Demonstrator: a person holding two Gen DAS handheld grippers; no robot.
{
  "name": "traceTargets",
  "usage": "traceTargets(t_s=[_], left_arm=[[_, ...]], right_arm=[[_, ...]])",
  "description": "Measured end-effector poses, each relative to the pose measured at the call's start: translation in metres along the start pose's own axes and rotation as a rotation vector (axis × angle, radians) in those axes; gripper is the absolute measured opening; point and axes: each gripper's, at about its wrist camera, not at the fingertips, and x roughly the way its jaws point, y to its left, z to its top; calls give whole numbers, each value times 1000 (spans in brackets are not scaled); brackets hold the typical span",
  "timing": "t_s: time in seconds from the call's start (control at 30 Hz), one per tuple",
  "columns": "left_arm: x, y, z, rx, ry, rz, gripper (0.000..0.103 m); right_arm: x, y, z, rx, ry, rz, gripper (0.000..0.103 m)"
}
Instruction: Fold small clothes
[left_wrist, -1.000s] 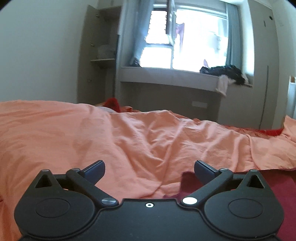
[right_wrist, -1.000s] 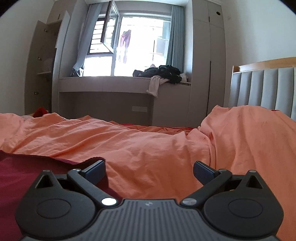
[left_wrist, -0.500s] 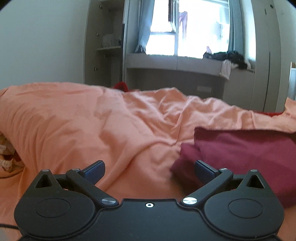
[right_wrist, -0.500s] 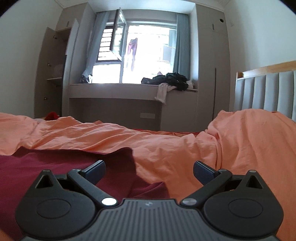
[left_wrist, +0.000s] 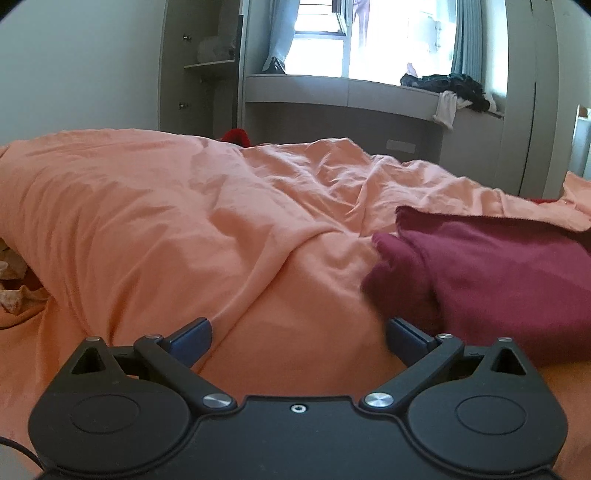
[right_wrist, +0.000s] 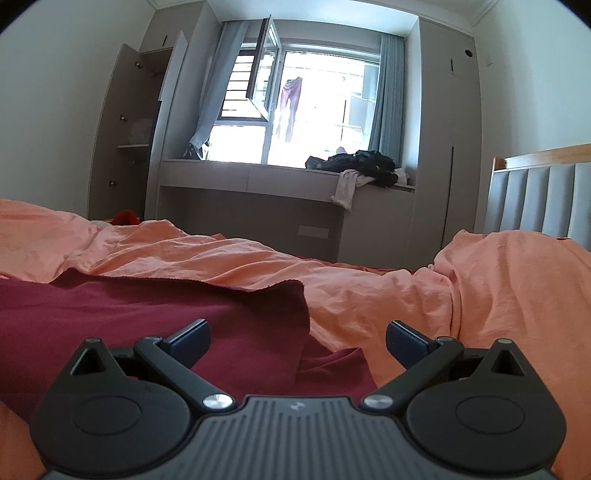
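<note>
Left tongs: jaws standing wide apart, nothing between them, hovering low over the orange bedsheet. The blue fingertips are showing at both sides of the frame bottom.

Dark red garment is lying on the bed to the right of the left tongs. Its near left corner is bunching into a soft fold, just beside the right blue pad; contact cannot be told from this view. The far edge is running straight across the sheet.

Right tongs: jaws also spread wide, gripping nothing. In the right wrist view the garment is filling the left and centre foreground, lying fairly flat. The left pad is sitting over the red cloth, the right pad over orange sheet. The garment's right edge is falling between the two pads, with a lower layer sticking out rightward near the bottom.

The sheet is lying rumpled, ridges running across the bed, with a raised mound at right near the grey padded headboard.

Background: a bright window with one pane swung open and grey curtains. A dark clothes pile is sitting on the sill ledge, a pale piece hanging off its front. An open cupboard is standing at left. A small red item is peeking over the bed's far edge.
</note>
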Motion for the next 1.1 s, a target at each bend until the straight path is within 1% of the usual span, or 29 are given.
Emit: traceTargets(t_s=[0.1, 0.3, 0.37, 0.47, 0.57, 0.7, 0.9, 1.03, 1.1], left_arm=[[-3, 2, -2, -1, -18, -3, 100], [-24, 2, -3, -56, -131, -86, 102], [-28, -2, -4, -80, -154, -129, 102], [-33, -9, -8, -121, -173, -220, 102], [-37, -16, -15, -153, -187, -273, 102], [-38, -24, -23, -167, -175, -307, 102], [-33, -35, -33, -185, -124, -355, 102], [-26, -42, -37, -206, -69, -402, 102], [-23, -47, -37, -203, -59, -404, 102]], right_arm=[[-1, 5, -1, -7, 2, 12, 103], [-8, 19, -4, -31, -25, 34, 103], [-10, 25, -4, -34, -34, 42, 103], [-12, 34, -4, -37, -52, 53, 103], [-12, 43, -4, -39, -64, 70, 103], [-10, 56, -6, -39, -67, 114, 103], [-10, 81, -12, -71, -69, 162, 103], [-18, 93, -14, -76, -126, 189, 103], [-20, 100, -14, -80, -142, 202, 103]])
